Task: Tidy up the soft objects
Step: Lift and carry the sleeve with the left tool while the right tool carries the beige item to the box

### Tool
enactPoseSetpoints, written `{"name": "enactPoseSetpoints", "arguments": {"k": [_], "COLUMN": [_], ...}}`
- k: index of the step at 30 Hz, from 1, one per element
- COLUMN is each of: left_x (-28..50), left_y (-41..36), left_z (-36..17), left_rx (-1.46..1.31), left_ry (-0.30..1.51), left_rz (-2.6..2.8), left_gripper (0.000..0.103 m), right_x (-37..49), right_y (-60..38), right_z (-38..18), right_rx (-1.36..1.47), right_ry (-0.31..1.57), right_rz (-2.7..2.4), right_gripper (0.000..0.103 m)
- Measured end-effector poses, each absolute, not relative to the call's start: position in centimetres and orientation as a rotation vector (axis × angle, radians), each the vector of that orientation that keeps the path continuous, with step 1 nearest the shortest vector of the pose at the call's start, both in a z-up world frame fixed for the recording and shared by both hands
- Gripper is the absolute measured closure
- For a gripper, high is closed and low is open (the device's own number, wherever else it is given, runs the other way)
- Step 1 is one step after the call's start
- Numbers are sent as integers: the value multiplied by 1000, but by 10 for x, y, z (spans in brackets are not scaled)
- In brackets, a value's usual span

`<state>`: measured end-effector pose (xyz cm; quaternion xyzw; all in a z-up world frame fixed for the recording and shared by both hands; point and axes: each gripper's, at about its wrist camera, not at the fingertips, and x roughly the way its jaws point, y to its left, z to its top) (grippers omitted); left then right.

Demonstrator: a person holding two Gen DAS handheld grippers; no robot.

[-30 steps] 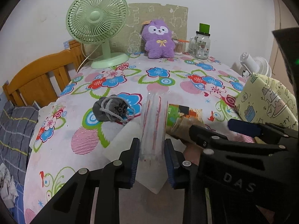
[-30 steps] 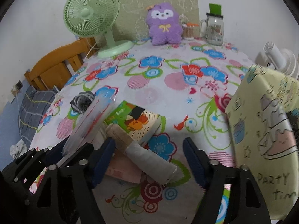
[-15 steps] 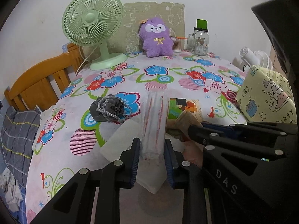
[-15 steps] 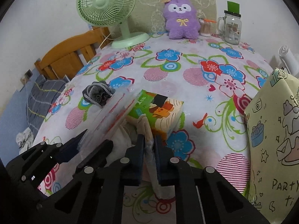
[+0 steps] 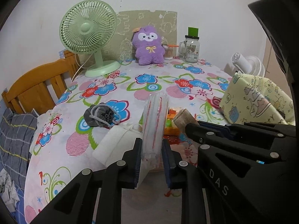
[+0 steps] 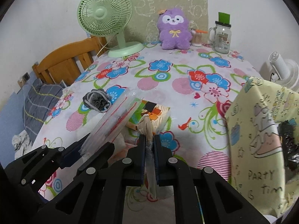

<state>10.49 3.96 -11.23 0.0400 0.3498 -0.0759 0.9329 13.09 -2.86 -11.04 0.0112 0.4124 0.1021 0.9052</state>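
My left gripper is shut on a clear plastic zip bag with red stripes and holds it up over the table's near edge; the bag also shows in the right wrist view. My right gripper is shut on a rolled beige cloth, whose end pokes out in the left wrist view. A grey drawstring pouch lies on the flowered tablecloth. A white folded cloth lies under the bag. A purple plush toy sits at the far edge.
A green and orange tissue pack lies under the cloth. A yellow printed bag stands at the right. A green desk fan and a glass jar stand at the back. A wooden chair is at the left.
My right gripper closed on the rolled beige cloth and lifted it off the table. My left gripper kept hold of the clear bag and moved slightly.
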Motion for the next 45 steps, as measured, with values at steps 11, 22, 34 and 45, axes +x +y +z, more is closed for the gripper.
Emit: {"name": "enactPoseSetpoints", "arguments": {"k": [11, 22, 34, 45], "left_x": [91, 74, 61, 64], "left_y": [26, 8, -10, -39], "left_z": [-93, -68, -42, -25], "left_rx": [73, 86, 89, 100], "left_ry": [670, 630, 594, 569], "left_rz": [-167, -170, -185, -219], "left_gripper": [84, 83, 83, 83], "right_x": [113, 93, 76, 72], "right_y": [-42, -59, -77, -105], "right_z": [-88, -62, -32, -10], "right_rx": [15, 20, 18, 17], "right_ry": [800, 744, 686, 642], "right_rz": [180, 153, 128, 98], "right_gripper": [92, 92, 92, 92]}}
